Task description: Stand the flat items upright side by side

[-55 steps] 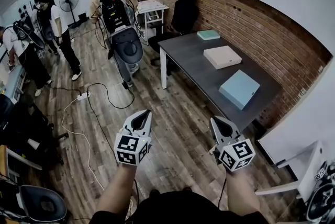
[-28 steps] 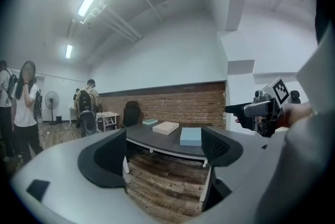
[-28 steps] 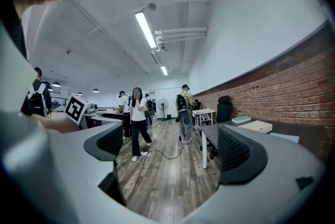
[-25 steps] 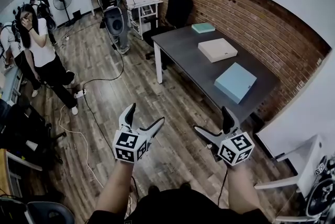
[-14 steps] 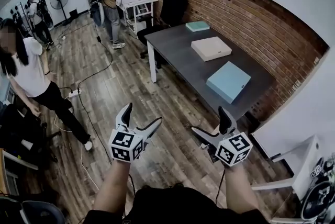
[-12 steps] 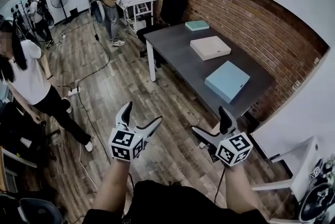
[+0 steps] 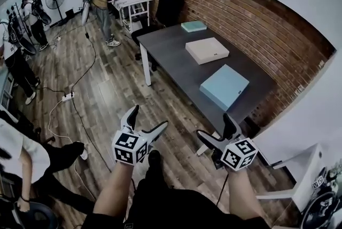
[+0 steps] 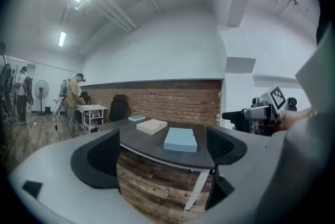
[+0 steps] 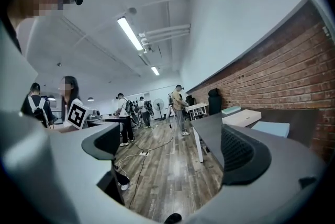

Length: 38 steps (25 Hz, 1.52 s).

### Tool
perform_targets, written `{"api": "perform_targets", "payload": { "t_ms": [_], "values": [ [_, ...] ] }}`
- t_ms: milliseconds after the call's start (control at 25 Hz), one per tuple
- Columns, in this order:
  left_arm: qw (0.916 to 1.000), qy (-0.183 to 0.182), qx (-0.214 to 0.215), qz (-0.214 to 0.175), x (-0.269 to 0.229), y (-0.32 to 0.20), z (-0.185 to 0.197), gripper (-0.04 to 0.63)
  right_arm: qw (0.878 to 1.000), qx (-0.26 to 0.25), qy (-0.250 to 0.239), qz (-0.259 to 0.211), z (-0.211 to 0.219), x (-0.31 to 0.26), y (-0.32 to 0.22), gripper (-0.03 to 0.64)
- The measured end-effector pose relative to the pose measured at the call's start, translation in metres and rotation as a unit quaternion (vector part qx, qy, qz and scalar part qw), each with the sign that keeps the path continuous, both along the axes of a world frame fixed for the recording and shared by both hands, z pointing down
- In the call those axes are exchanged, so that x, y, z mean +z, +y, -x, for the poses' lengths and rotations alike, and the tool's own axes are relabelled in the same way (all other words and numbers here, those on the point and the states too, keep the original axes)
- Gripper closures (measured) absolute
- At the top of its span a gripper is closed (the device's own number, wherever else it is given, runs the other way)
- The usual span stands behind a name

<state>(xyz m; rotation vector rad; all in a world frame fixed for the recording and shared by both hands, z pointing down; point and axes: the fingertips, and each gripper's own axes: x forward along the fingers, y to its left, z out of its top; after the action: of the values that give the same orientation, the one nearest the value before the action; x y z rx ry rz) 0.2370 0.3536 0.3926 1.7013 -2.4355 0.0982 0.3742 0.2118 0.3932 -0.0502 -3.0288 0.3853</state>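
Approach step: left gripper (image 7: 149,117) and right gripper (image 7: 215,126), fingers apart and empty, hover short of the tabletop (image 7: 173,62) where blue box (image 7: 224,86), beige box (image 7: 207,50) and teal box (image 7: 193,25) all 3 lie flat; next, probably reach the blue box's edge.

Your table (image 7: 176,65) is dark grey. Of the three flat boxes, the nearest box (image 7: 224,86) is pale blue, the middle box (image 7: 207,50) is cream and the farthest box (image 7: 193,25) is pale teal. The brick wall (image 7: 256,24) is red-brown with pale mortar lines. The floor (image 7: 115,89) is streaky brown wood plank. Your left gripper (image 7: 148,118) and right gripper (image 7: 215,126) are light grey with black inner pads and black-and-white square markers.
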Motion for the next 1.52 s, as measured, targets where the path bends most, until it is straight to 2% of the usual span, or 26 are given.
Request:
{"api": "perform_targets", "payload": {
  "t_ms": [120,320,680,800,1120,1520],
  "values": [
    [0.9998,0.013,0.012,0.001,0.012,-0.024,0.021,0.083,1.0,-0.008,0.014,0.008,0.023,0.013,-0.016,0.031],
    [0.9993,0.021,0.03,0.011,0.032,-0.07,0.08,0.083,1.0,0.005,0.026,-0.002,0.082,0.022,-0.054,0.031],
    [0.9961,0.033,0.078,0.025,0.047,-0.16,0.232,0.083,0.997,0.05,0.061,0.021,0.223,0.048,-0.129,0.032],
    [0.9936,0.042,0.1,0.033,0.051,-0.18,0.264,0.084,0.995,0.068,0.064,0.026,0.26,0.048,-0.144,0.032],
    [0.9872,0.06,0.144,0.035,0.057,-0.225,0.291,0.084,0.991,0.112,0.064,0.034,0.292,0.051,-0.183,0.032],
    [0.9712,0.083,0.215,0.061,0.082,-0.317,0.283,0.084,0.977,0.193,0.083,0.044,0.27,0.072,-0.271,0.034]
  ]
}}
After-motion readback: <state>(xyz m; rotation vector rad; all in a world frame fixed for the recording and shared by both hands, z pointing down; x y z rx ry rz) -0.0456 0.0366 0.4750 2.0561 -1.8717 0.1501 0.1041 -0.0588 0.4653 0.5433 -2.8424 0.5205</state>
